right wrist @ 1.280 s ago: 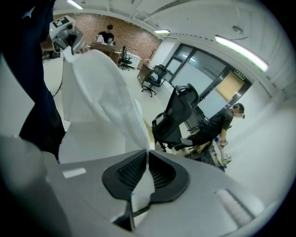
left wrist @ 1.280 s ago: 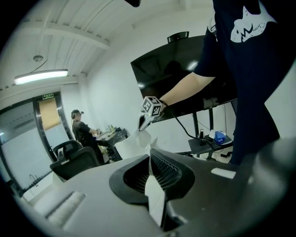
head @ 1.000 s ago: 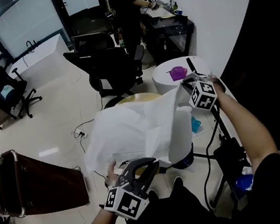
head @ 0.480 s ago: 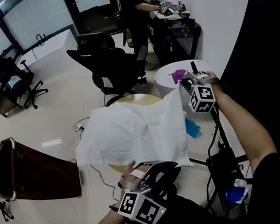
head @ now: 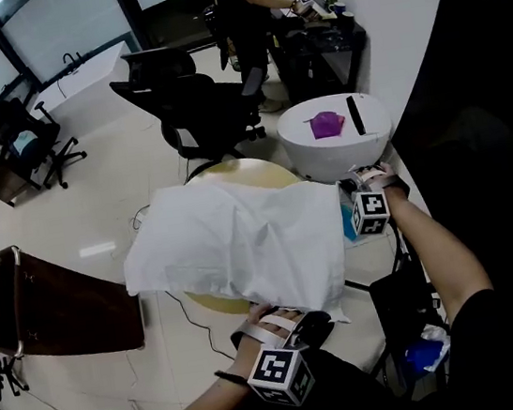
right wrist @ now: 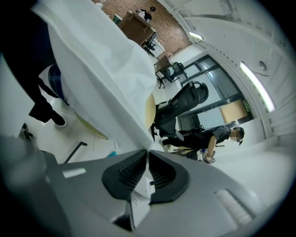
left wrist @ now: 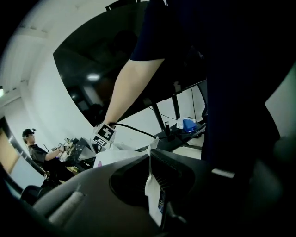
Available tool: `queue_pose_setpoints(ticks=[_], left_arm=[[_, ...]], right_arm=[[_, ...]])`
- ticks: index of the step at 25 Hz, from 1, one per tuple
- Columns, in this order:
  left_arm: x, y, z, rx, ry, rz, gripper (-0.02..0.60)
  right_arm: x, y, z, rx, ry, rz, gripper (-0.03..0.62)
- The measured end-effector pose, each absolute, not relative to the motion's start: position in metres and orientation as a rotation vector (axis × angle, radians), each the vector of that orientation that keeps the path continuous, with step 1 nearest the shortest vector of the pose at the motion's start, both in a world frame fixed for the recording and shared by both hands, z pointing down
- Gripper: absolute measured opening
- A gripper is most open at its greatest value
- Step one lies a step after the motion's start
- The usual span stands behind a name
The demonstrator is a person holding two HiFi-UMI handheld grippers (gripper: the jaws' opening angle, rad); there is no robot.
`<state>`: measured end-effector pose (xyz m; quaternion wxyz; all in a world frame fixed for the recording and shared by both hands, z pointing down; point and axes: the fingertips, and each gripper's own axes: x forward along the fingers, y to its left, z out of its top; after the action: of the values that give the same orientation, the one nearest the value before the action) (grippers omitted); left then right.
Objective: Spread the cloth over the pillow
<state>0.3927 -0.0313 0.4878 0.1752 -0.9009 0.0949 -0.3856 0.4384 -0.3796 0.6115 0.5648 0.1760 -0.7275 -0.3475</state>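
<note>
The right gripper [right wrist: 149, 152], grey plastic with black ribbed pads, has its jaws pinched together on an edge of the thin white cloth [right wrist: 101, 60]. The cloth runs from the tips up to the top left corner. A pale yellow round tabletop [right wrist: 150, 111] peeks past its edge. Beyond are a black office chair [right wrist: 187, 99], a person in dark clothes [right wrist: 210, 136] and a red brick wall [right wrist: 159, 21].

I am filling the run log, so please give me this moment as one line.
left tongs: shut on cloth edge | right tongs: shut on cloth edge | cloth: draped over round table
</note>
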Motion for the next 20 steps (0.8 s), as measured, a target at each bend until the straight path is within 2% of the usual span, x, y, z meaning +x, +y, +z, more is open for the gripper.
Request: queue_pose_setpoints(ticks=[8, 20], left_arm=[[0.435, -0.024, 0.57, -2.621, 0.084, -1.201, 0.0], [0.437, -0.001, 0.677, -2.689, -0.172, -1.44, 0.0]], right_arm=[[0.479, -0.38, 0.675, 0.452, -1.659, -0.743, 0.025], [0.491, -0.355, 0.768, 0.367, -1.639, -0.611, 0.026]])
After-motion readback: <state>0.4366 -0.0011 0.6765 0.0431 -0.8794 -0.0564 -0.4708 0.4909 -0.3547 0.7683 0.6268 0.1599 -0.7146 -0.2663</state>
